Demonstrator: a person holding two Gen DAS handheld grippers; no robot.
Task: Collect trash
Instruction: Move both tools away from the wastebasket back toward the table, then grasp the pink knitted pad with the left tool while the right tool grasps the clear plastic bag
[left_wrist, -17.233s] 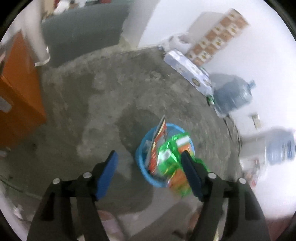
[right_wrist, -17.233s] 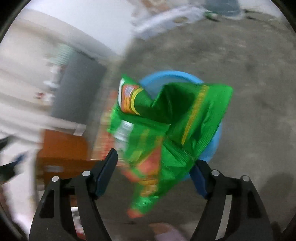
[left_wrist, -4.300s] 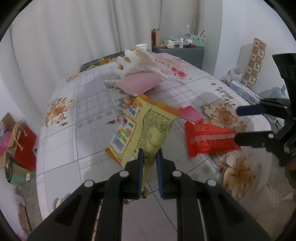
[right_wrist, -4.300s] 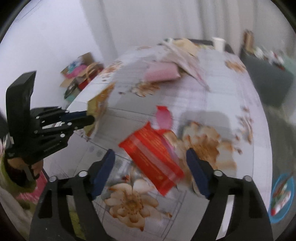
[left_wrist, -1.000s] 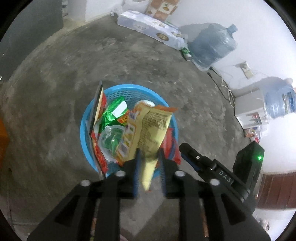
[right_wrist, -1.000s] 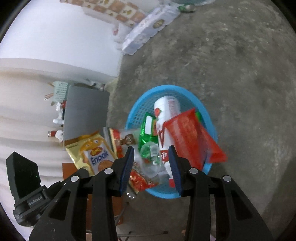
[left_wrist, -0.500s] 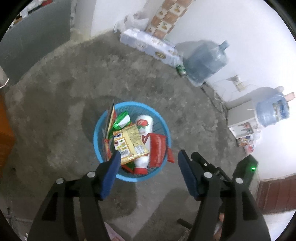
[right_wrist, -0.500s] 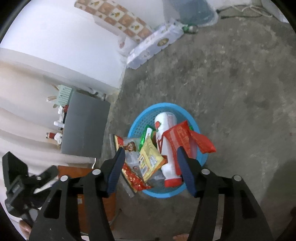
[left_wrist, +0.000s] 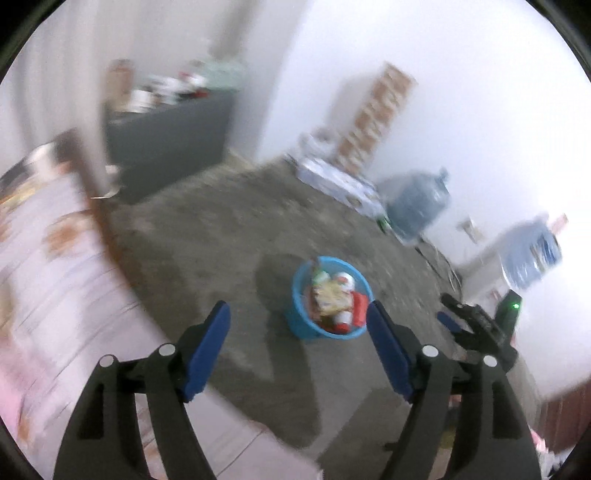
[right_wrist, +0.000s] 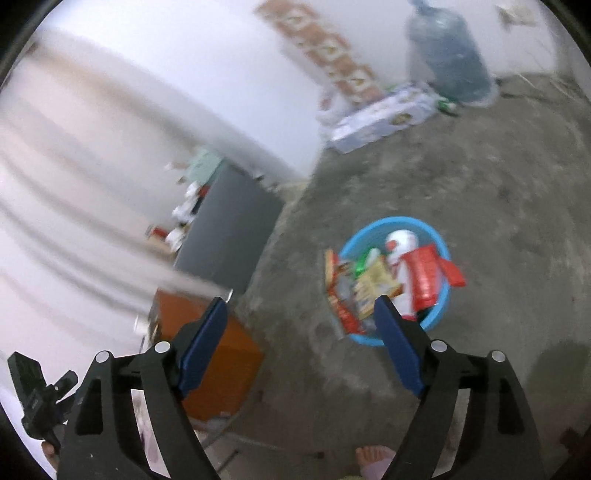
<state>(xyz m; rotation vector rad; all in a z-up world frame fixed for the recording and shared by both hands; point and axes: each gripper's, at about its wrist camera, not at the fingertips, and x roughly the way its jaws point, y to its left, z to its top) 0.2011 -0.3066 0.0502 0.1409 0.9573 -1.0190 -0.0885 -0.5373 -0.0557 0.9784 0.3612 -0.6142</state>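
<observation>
Already both left tongs (left_wrist: 297, 345) and right tongs (right_wrist: 301, 341) gape empty; ahead between them, the blue basket (right_wrist: 441, 243) brims with wrappers; remaining trash isn't visible.

A water jug (left_wrist: 419, 205) stands beside a long white box (right_wrist: 380, 118).
</observation>
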